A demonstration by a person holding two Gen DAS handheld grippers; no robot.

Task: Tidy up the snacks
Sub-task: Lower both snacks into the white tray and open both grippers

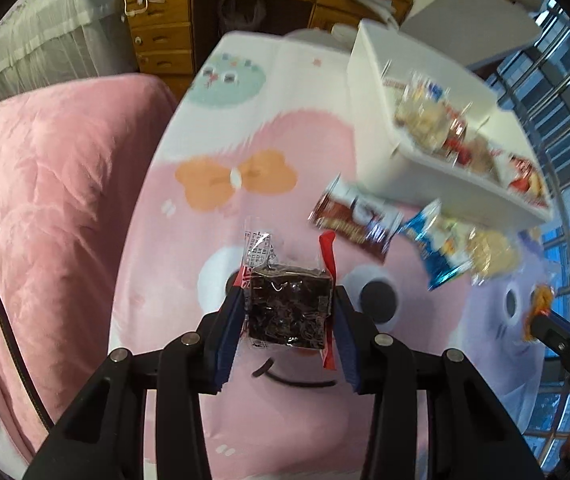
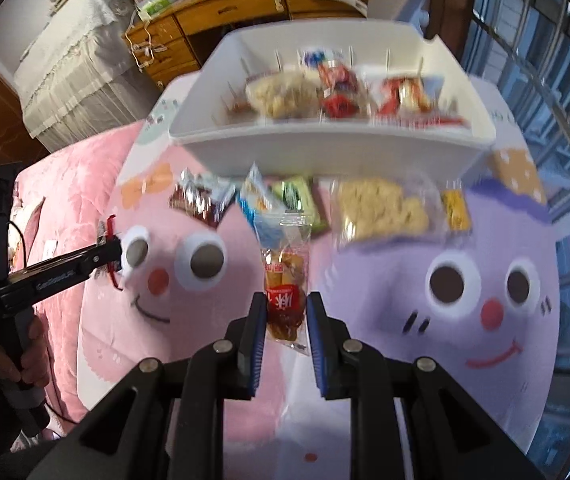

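Note:
My left gripper (image 1: 289,300) is shut on a dark brown cake in a clear wrapper with red ends (image 1: 289,316), held above the cartoon tablecloth (image 1: 245,120). My right gripper (image 2: 287,304) is shut on a clear packet of orange-brown snacks with a red label (image 2: 285,272). A white bin (image 2: 325,152) with several packets inside stands at the far side of the table. Loose snacks lie in front of it: a brown-red packet (image 2: 197,200), a blue packet (image 2: 261,204), a green one (image 2: 297,196), a rice-puff bag (image 2: 381,208) and a yellow one (image 2: 455,208).
A pink quilt (image 1: 45,184) lies to the left of the table. A wooden desk with drawers (image 1: 165,32) stands behind it. Window bars (image 1: 565,100) run along the right. A person's hand (image 2: 1,356) holds the left gripper's handle.

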